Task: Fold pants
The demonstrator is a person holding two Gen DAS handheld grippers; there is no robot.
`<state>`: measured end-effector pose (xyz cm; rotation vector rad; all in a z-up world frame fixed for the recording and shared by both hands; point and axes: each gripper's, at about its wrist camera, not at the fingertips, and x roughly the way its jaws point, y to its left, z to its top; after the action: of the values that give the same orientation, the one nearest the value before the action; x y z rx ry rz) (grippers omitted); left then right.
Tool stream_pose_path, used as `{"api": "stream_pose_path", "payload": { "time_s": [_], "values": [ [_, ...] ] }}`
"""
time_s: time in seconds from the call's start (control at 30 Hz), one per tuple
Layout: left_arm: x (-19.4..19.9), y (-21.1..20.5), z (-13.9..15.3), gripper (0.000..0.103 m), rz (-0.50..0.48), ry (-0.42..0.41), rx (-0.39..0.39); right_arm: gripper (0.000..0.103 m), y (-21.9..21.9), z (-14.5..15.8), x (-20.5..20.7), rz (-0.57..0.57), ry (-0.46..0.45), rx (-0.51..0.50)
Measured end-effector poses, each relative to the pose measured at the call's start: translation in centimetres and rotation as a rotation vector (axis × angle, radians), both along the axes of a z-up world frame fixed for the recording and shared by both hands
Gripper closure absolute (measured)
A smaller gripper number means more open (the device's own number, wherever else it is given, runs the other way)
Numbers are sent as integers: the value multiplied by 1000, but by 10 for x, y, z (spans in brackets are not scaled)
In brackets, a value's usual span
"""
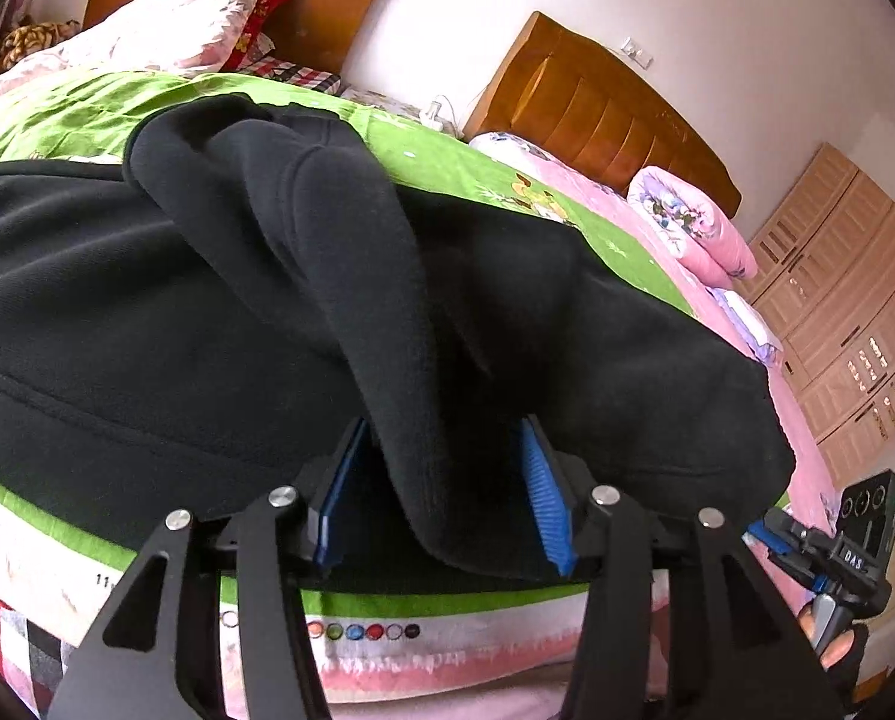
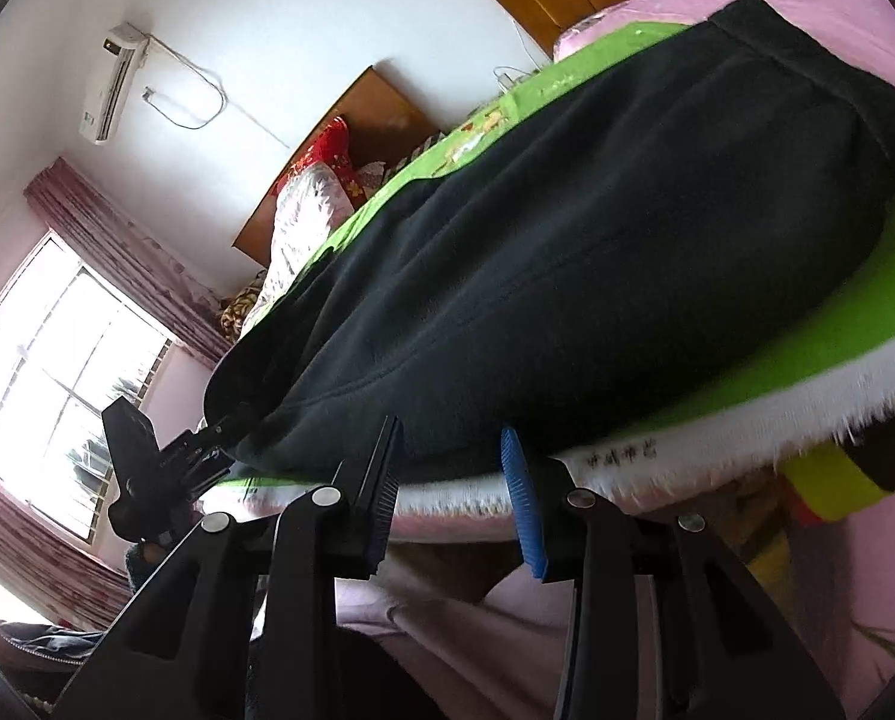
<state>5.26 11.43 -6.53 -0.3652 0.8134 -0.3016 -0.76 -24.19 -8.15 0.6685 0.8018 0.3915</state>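
The black fleece pants (image 1: 219, 324) lie spread across a green printed blanket (image 1: 75, 114) on the bed, one raised fold running toward the near edge. The left claw (image 1: 441, 480) stands partly open, its blue ribbed pads either side of that fold without pressing it. The right claw (image 2: 450, 483) is partly open at the bed's edge, nothing between its pads.

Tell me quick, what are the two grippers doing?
Left gripper: open, a fold of the pants lies loose between its fingers.
Right gripper: open, holding nothing, at the pants' edge.
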Motion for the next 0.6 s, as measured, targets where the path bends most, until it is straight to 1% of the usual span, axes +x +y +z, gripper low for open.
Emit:
{"api": "stream_pose_path", "payload": {
  "time_s": [0.07,0.1,0.13,0.17,0.2,0.23,0.3,0.4,0.47,0.6],
  "values": [
    [0,-4,0,52,-8,-2,3,67,-1,-3,5,-3,4,29],
    [0,-5,1,53,-10,-5,10,69,0,-3,4,-8,-9,13],
    [0,-6,0,57,-11,-9,24,86,1,-3,3,-13,-19,-3],
    [0,-8,0,69,-11,-17,48,92,3,-2,2,-22,-27,-24],
    [0,-9,1,91,-5,-23,75,93,3,0,0,-31,-41,-26],
    [-1,-10,3,93,-1,-38,93,94,3,4,-3,-39,-60,-30],
    [-8,-9,13,94,-9,-83,76,95,2,16,-7,-50,-88,-56],
    [-16,-12,27,94,-7,-126,91,95,-4,28,-13,-60,-108,-55],
    [-15,-12,25,94,-9,-113,97,95,-7,24,-15,-52,-96,-55],
    [-5,-15,3,93,-2,-37,144,95,-5,-6,-7,-42,5,-60]
  ]
}}
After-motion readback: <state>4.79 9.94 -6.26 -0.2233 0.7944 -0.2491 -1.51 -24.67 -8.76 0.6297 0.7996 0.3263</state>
